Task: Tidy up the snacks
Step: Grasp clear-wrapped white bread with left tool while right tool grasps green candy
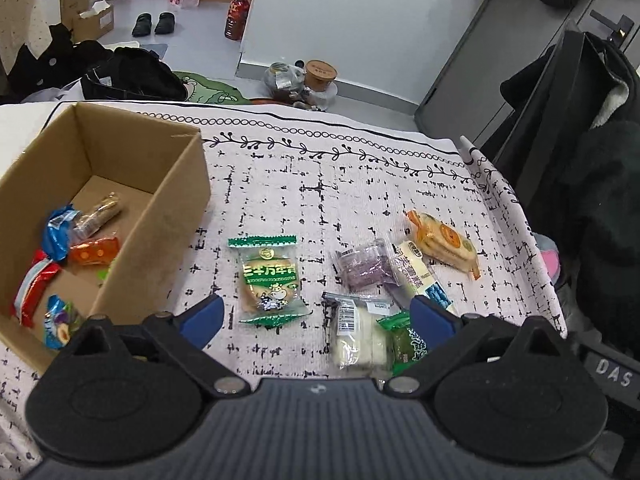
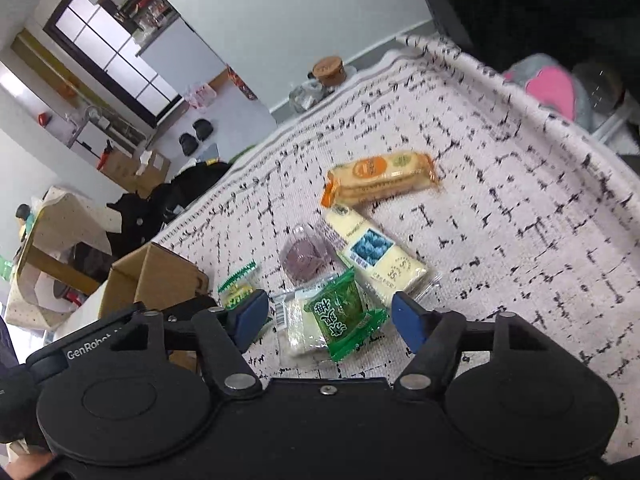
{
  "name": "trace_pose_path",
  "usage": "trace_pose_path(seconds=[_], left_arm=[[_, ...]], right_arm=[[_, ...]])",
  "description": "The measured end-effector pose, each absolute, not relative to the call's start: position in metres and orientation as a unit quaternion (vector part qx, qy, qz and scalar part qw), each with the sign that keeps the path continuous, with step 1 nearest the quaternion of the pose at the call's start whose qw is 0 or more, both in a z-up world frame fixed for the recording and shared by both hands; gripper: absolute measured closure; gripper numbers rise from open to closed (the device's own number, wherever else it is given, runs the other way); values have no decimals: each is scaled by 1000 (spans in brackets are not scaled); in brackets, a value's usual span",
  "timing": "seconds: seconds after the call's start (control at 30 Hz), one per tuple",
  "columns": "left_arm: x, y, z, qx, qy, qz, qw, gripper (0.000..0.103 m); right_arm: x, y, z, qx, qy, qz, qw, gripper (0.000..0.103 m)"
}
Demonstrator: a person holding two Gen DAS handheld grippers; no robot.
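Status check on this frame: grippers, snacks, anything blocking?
Left gripper open, empty. Right gripper open, straddling green snack pack, no grip. Five packets in cardboard box; six loose on tablecloth. Nothing blocking.

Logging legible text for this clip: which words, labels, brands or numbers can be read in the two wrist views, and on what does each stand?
"DAS": black part at the right edge of the left wrist view.
"GenRobot": gripper body in the right wrist view, cut off after that.
"55": cream blue-patch packet.
Green cow packet: large Chinese characters, too distorted to quote.
Dark green packet: Chinese characters, blurred.
Barcode label on the white packet: too small.
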State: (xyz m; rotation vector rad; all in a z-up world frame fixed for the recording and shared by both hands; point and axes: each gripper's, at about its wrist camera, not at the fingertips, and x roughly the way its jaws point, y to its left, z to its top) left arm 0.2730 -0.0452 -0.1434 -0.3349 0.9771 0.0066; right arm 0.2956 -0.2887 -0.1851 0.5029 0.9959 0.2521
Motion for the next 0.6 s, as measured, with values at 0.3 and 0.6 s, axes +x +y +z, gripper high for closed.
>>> trace_pose_path(seconds=[0.3, 0.6], left_arm=[[295, -52, -172, -170, 503, -2, 847, 25], [319, -56, -200, -175, 538, 7, 824, 35]], right_arm=[[318, -281, -216, 234, 514, 126, 816, 44], [327, -277, -238, 213, 541, 142, 801, 74]])
